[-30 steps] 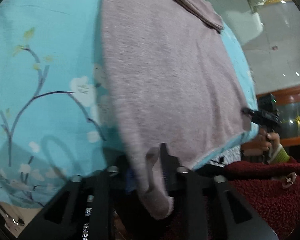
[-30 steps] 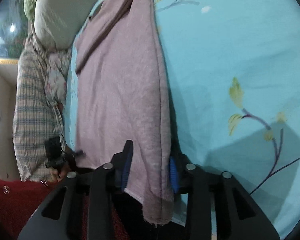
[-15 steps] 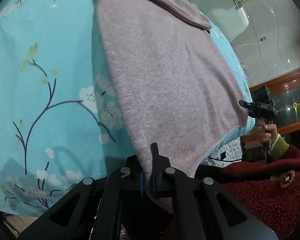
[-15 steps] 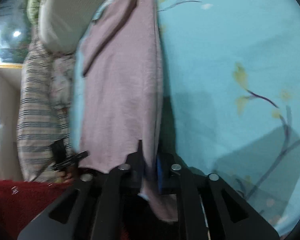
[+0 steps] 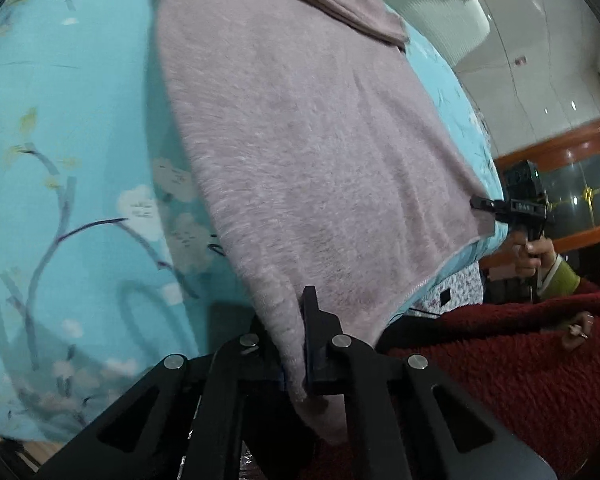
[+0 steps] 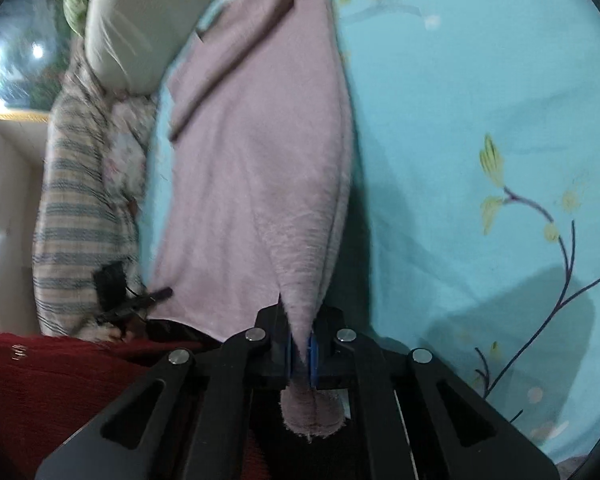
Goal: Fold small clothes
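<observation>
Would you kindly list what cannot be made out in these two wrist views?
- Left wrist view: the pink garment's far end is cut off by the top edge.
- Right wrist view: striped fabric at left is blurred.
- Both views: the garment corner pinched inside each gripper is hidden by the fingers.

A home bedroom: a bed under a turquoise floral sheet (image 5: 80,120), a striped pillow (image 6: 76,216) beside it

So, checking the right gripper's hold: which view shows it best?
Right wrist view: the right gripper is shut on the pink garment, cloth bunched between its blue pads. The left wrist view shows it only small at the garment's far corner.
</observation>
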The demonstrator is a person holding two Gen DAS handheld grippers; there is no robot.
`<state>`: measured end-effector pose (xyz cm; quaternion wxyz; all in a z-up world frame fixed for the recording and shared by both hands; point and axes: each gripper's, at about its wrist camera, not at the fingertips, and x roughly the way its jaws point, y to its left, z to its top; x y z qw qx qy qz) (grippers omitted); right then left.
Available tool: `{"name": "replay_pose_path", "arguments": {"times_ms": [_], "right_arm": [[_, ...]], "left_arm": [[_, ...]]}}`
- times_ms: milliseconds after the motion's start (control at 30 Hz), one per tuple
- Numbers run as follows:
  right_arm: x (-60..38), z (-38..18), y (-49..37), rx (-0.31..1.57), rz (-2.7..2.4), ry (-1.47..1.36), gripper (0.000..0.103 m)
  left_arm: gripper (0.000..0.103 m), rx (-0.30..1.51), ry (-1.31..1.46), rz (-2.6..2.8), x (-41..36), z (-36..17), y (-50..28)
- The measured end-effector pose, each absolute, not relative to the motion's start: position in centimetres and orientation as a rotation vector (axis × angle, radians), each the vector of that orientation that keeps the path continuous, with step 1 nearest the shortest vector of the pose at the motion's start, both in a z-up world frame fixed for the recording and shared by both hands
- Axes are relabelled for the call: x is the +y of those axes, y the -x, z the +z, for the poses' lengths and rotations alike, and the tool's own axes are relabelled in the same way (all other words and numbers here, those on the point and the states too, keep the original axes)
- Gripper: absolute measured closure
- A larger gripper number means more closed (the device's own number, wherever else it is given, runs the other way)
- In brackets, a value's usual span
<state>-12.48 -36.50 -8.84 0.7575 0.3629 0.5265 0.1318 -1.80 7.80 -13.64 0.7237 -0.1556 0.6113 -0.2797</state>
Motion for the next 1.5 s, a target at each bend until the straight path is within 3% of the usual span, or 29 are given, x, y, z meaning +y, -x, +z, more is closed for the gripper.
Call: {"name": "replay_pose_path", "arguments": {"times_ms": [200, 433, 667, 1033, 1300, 1367, 1400, 1433, 1500], "right_arm": [[-36.6, -4.1, 10.2, 0.95, 0.335, -0.852, 0.096], [-38.3, 1.2, 1.8, 0.751, 0.309, -0.81, 0.096], [-40.4, 1.9, -10.9, 0.723, 0.196, -0.701, 0.096], [-43.1, -3.7, -24.4, 0.86, 0.067, -0.659, 0.095], [-45.4, -5.8, -24.8, 0.916, 0.075, -0.784, 0.088], [-45.7, -4.5, -23.0, 0.886, 0.051, -0.748, 0.075], [-45.6, -3.8, -22.0, 0.864, 0.03, -0.729, 0.068], [-45.4, -3.0, -20.7, 0.83, -0.005, -0.704, 0.06], [-44.3, -2.0, -18.8, 0.775, 0.002, -0.659, 0.06]], "left_arm": [[0.1, 1.237, 0.414, -0.561, 10.7, -8.9, 0.1], [0.1, 0.989, 0.469, -0.528, 10.9, -1.8, -6.8], [0.1, 0.789, 0.506, -0.391, 11.1, 1.9, -17.8], [0.1, 0.884, 0.472, -0.203, 10.0, -4.4, -31.7], [0.097, 1.02, 0.443, -0.112, 10.3, -10.8, -36.2], [0.084, 1.01, 0.47, -0.134, 10.4, -10.5, -35.2], [0.061, 1.004, 0.476, -0.144, 10.4, -10.2, -34.4], [0.046, 0.99, 0.477, -0.151, 10.3, -9.8, -33.4], [0.044, 0.972, 0.46, -0.174, 9.3, -8.8, -30.7]]}}
